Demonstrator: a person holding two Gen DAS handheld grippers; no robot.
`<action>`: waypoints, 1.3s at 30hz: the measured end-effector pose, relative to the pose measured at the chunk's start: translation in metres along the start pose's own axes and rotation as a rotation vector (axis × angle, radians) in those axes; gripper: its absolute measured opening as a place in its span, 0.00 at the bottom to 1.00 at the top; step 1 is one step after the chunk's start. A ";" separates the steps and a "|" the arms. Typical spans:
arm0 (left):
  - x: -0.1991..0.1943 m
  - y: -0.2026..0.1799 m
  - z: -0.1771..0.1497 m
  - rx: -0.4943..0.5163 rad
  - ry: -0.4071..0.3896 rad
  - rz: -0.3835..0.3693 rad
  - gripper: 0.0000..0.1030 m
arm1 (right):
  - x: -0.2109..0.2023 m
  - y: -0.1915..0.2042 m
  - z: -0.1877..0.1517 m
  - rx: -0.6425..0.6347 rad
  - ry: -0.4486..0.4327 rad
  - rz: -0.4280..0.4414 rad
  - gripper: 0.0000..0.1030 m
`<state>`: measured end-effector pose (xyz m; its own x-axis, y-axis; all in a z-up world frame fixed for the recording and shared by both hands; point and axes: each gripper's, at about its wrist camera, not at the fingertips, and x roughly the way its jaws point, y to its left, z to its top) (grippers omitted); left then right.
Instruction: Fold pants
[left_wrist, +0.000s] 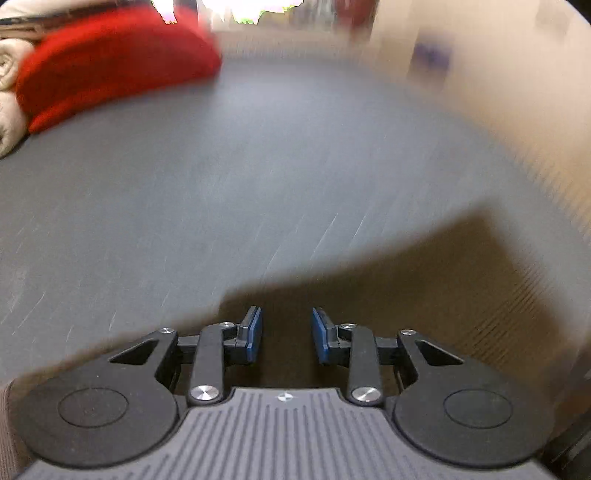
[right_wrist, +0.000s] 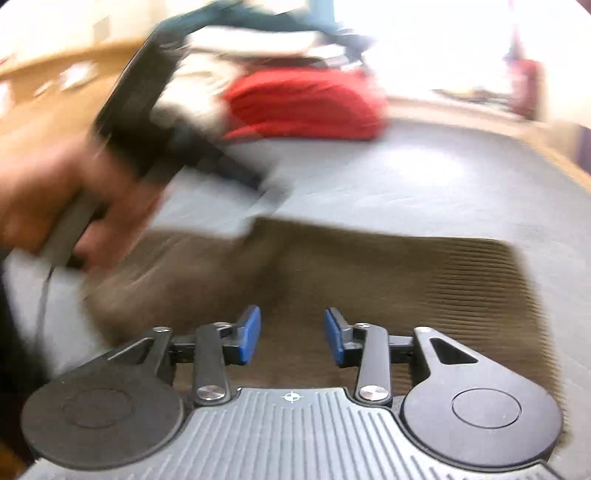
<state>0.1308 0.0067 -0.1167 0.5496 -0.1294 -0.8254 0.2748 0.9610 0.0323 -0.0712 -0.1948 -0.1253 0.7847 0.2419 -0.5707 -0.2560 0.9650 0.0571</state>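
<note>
Above the brown corduroy pants (right_wrist: 369, 280) on the grey surface (left_wrist: 258, 166), both the left claw (left_wrist: 287, 334) and right claw (right_wrist: 292, 334) hover spread and empty.

A grey matte worktop (right_wrist: 424, 177) carries brown ribbed corduroy pants (right_wrist: 369, 280) near its edge and a folded red garment (right_wrist: 306, 103) farther back.

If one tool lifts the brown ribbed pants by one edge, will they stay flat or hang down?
The brown ribbed pants would probably sag and hang: they lie limp on the grey mat, with soft creases near their left side. The ribbed cloth looks fairly thick, so the pads may hold it without much slipping. Pushed, it would likely bunch up rather than slide whole.
</note>
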 end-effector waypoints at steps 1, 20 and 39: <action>0.010 -0.003 -0.005 0.017 0.043 0.068 0.46 | -0.002 -0.015 -0.003 0.034 0.011 -0.063 0.44; -0.134 -0.052 -0.061 0.122 0.006 -0.126 0.38 | 0.024 -0.163 -0.047 0.693 0.193 -0.246 0.68; -0.172 0.015 -0.059 -0.212 -0.164 -0.271 0.43 | -0.038 -0.045 0.014 0.100 -0.137 -0.287 0.28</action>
<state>-0.0056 0.0577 -0.0077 0.6030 -0.4068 -0.6862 0.2674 0.9135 -0.3067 -0.0817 -0.2460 -0.0948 0.8873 -0.0365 -0.4597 0.0379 0.9993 -0.0063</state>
